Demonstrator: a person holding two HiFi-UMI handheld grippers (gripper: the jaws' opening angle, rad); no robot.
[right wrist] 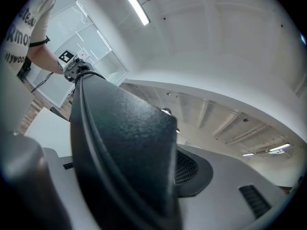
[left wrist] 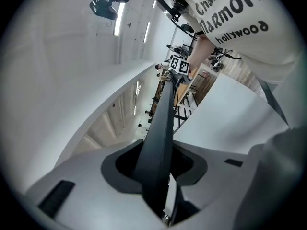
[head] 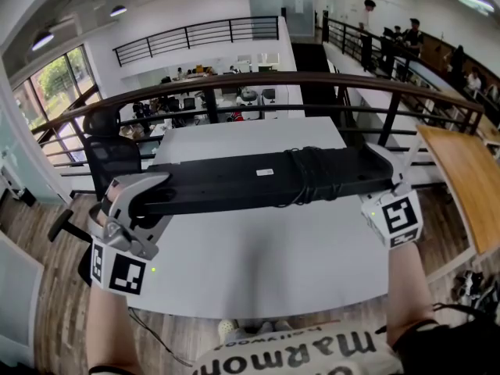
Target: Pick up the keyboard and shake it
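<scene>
A long black keyboard [head: 250,180] hangs in the air above the white table [head: 273,272], bottom side up. Its dark cable [head: 312,175] is wound around it right of the middle. My left gripper [head: 152,199] is shut on the keyboard's left end. My right gripper [head: 388,181] is shut on its right end. In the left gripper view the keyboard [left wrist: 160,138] runs edge-on between the jaws of the left gripper [left wrist: 157,172], away to the right gripper's marker cube [left wrist: 179,65]. In the right gripper view the keyboard's end [right wrist: 120,147] fills the jaws of the right gripper [right wrist: 132,181].
A dark handrail [head: 234,84] crosses behind the table, with a lower floor beyond it. A black office chair [head: 109,151] stands at the left. A wooden tabletop [head: 465,178] lies at the right. People [head: 406,37] stand far back right.
</scene>
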